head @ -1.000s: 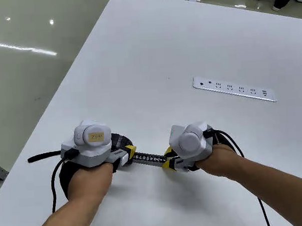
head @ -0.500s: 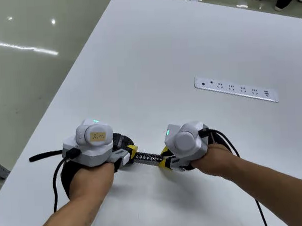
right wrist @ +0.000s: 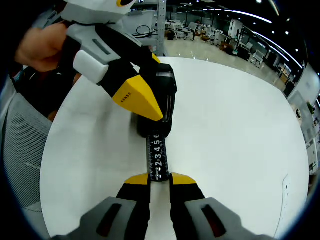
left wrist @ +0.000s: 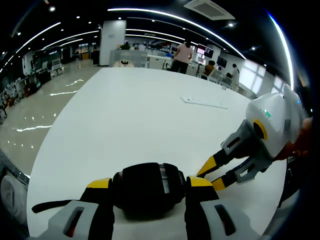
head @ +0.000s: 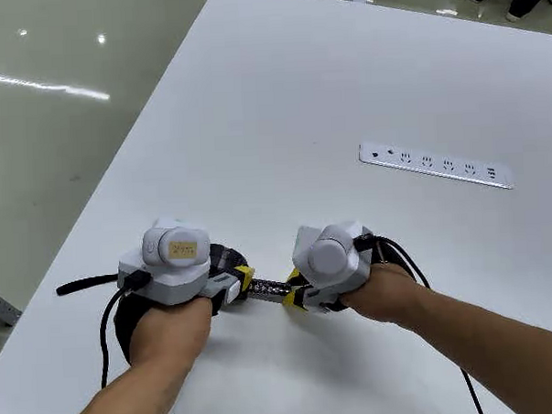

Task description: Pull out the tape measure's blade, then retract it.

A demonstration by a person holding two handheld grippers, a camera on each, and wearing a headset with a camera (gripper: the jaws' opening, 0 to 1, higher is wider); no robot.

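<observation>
A black tape measure case (left wrist: 147,187) (right wrist: 161,102) (head: 225,260) lies on the white table, clamped between the yellow-tipped fingers of my left gripper (left wrist: 149,183) (head: 232,280). A short length of black blade with white numbers (right wrist: 157,155) (head: 266,286) runs out of the case. My right gripper (right wrist: 159,177) (head: 294,296) is shut on the blade's end, a few centimetres from the case. In the left gripper view the right gripper (left wrist: 220,169) comes in from the right with its fingers pointing at the case.
A white power strip (head: 435,165) (left wrist: 203,102) lies flat farther back on the table (head: 282,124). The table's left edge drops to a shiny floor (head: 43,107). Black cables (head: 102,325) trail from both grippers toward me. People stand at desks in the far background.
My right gripper has moved left toward the case with the blade's end in it, so the exposed blade is shorter. The left gripper and case stay put.
</observation>
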